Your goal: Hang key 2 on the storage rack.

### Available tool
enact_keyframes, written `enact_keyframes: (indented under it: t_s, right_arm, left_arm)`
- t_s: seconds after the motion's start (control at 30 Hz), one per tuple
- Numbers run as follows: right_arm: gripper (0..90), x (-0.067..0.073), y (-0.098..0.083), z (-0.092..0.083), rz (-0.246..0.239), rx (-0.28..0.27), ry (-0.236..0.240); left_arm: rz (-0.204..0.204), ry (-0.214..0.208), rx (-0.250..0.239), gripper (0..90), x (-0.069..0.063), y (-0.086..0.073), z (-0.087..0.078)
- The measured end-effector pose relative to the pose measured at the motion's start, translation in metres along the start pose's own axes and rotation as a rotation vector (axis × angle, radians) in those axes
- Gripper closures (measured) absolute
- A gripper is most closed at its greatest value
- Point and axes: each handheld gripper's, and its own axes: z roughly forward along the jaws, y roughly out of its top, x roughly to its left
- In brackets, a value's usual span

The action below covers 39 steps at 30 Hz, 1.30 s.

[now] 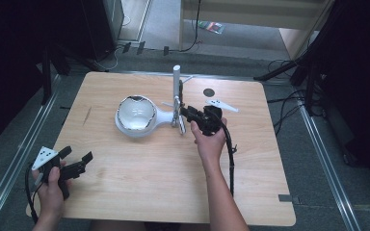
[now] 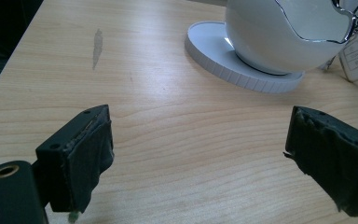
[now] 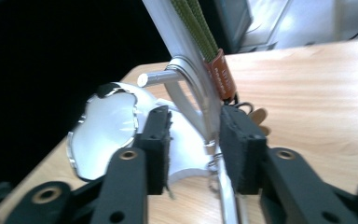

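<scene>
A white key stand [image 1: 166, 115] sits mid-table, with an egg-shaped dish [image 1: 136, 114] on a round base and an upright post [image 1: 176, 82]. In the right gripper view an olive lanyard [image 3: 198, 28] with a brown leather tab [image 3: 221, 77] hangs down the post, and a metal key ring [image 3: 213, 164] dangles below. My right gripper [image 1: 185, 111] [image 3: 193, 144] is open; its jaws straddle the post's foot and the ring without clamping. My left gripper [image 1: 77, 155] [image 2: 198, 154] rests open at the table's near left corner, with nothing between its jaws.
A white car key fob [image 2: 356, 56] lies beside the dish base [image 2: 242, 70]. A white wing-shaped piece [image 1: 221, 104] and a small black disc [image 1: 208, 92] lie right of the post. A grey smear [image 2: 97, 44] marks the table [image 1: 139, 183].
</scene>
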Motion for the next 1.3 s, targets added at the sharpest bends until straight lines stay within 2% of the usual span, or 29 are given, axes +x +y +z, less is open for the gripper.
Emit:
enact_keyframes:
  t_s: [0.03,0.07,0.1,0.13,0.17,0.2,0.23,0.27,0.33,0.37,0.43,0.5,0.6,0.7,0.73,0.97,1.3]
  right_arm:
    - [60.8,0.002,0.0,-0.001,-0.031,-0.003,-0.023]
    - [60.8,0.002,0.0,-0.001,-0.031,-0.003,-0.023]
    - [56.2,0.006,-0.001,-0.004,-0.09,-0.013,-0.068]
    - [56.2,0.006,-0.001,-0.004,-0.09,-0.013,-0.068]
    - [54.1,0.007,-0.001,-0.005,-0.122,-0.032,-0.084]
    - [47.3,0.009,-0.002,-0.008,-0.18,-0.049,-0.124]
    - [44.4,0.009,-0.003,-0.009,-0.2,-0.052,-0.143]
    - [42.2,0.011,-0.003,-0.011,-0.21,-0.044,-0.171]
    - [31.1,0.014,-0.004,-0.015,-0.226,-0.021,-0.236]
    - [26.3,0.015,-0.005,-0.016,-0.23,-0.019,-0.25]
    - [10.0,0.016,-0.007,-0.019,-0.234,-0.01,-0.259]
    - [0.4,0.015,-0.01,-0.023,-0.236,0.009,-0.228]
    - [0.0,0.011,-0.014,-0.029,-0.233,0.012,-0.206]
    - [0.0,0.011,-0.017,-0.032,-0.252,0.018,-0.232]
    - [0.0,0.009,-0.021,-0.036,-0.272,0.025,-0.255]
    - [0.0,0.004,-0.03,-0.054,-0.293,0.021,-0.287]
    - [0.0,-0.005,-0.047,-0.082,-0.268,0.013,-0.285]
  left_arm:
    - [0.0,0.001,-0.001,8.1,0.0,0.0,0.0]
    - [0.0,0.001,-0.001,8.1,0.0,0.0,0.0]
    - [-0.002,0.002,-0.002,8.1,0.0,0.0,0.0]
    - [-0.002,0.002,-0.002,8.1,0.0,0.0,0.0]
    - [-0.002,0.001,-0.003,8.1,0.0,0.0,0.0]
    - [-0.002,0.002,-0.002,8.1,0.0,0.0,0.0]
    - [-0.001,0.001,-0.002,8.1,0.0,0.0,0.0]
    - [0.0,0.002,0.0,8.1,0.0,0.0,0.0]
    - [0.001,0.002,0.001,8.1,0.0,0.0,0.0]
    - [0.002,0.003,0.002,8.1,0.0,0.0,0.0]
    - [0.002,0.002,0.003,8.1,0.0,0.0,0.0]
    - [0.003,0.003,0.005,8.1,0.0,0.0,0.0]
    - [0.0,0.003,-0.001,8.1,0.0,0.0,0.0]
    - [0.001,0.003,-0.002,8.1,-0.001,0.0,0.0]
    - [0.001,0.003,-0.002,8.1,-0.001,0.0,0.0]
    - [0.002,0.006,-0.001,8.1,-0.001,0.0,0.0]
    - [0.011,0.006,0.002,8.1,-0.001,0.0,0.0]
